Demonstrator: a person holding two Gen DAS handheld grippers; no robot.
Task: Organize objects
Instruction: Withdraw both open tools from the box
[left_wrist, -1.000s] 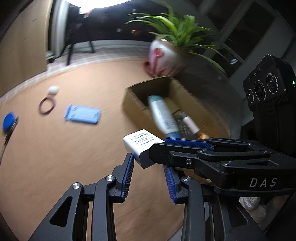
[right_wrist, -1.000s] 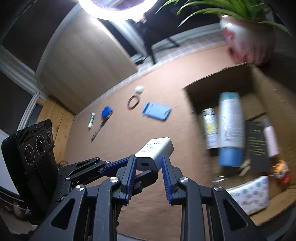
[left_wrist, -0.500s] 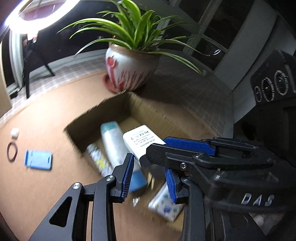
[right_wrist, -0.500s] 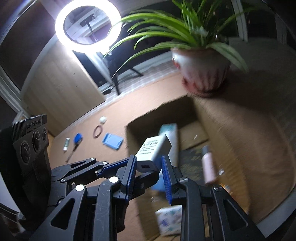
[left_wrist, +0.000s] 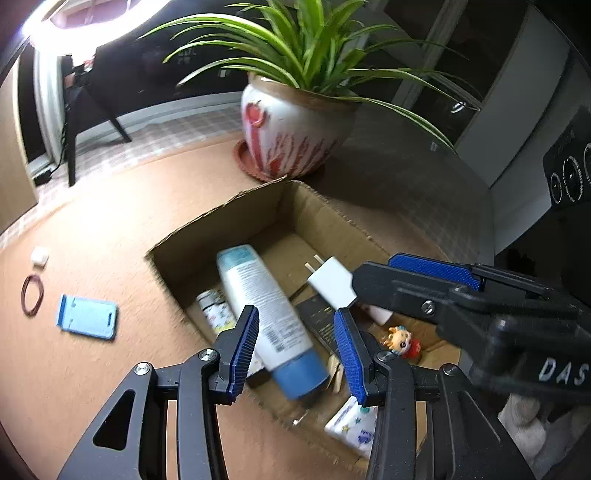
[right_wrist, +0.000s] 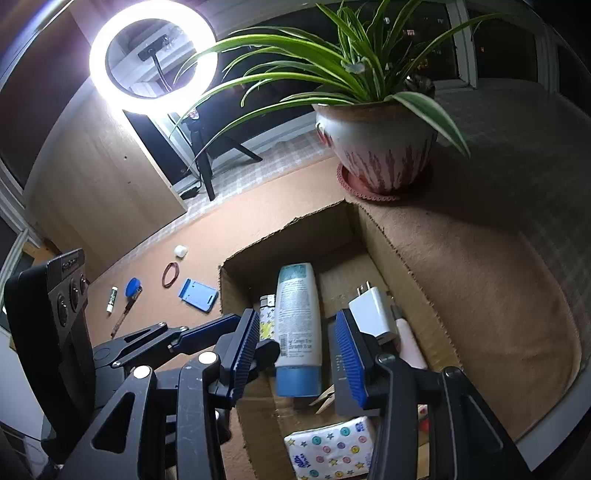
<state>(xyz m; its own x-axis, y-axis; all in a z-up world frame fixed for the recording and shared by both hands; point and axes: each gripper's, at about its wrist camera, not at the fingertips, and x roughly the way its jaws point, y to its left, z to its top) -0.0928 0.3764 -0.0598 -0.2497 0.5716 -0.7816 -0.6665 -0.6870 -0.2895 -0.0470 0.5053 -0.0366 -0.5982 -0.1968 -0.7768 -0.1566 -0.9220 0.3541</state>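
Charger (right_wrist: 371, 314), the white wall adapter with two prongs, lay inside the open cardboard box (left_wrist: 229, 210), prongs pointing toward the far wall and its long axis running roughly away from both cameras. Largest items first: the box sat on the orange-brown tabletop (left_wrist: 92, 221) just in front of a potted spider plant (left_wrist: 291, 136); within it lay a white-and-blue bottle (left_wrist: 266, 306), a patterned tissue pack (right_wrist: 328, 454) and a small doll figure (left_wrist: 400, 338). Both grippers hovered above the box opening, pitched down. Left gripper (left_wrist: 295, 350): jaws had just been opening, pads apart, nothing between them. Right gripper (right_wrist: 295, 354): jaws had likewise just been opening, pads not pressing on the charger, which lay beyond and right of the right pad. Judgement: charger released into the box; right gripper nearer. Outside, still to be sorted, a blue phone stand (left_wrist: 86, 317), a red rubber band (left_wrist: 32, 295) and a small white cube (left_wrist: 39, 256) lay left of the box.
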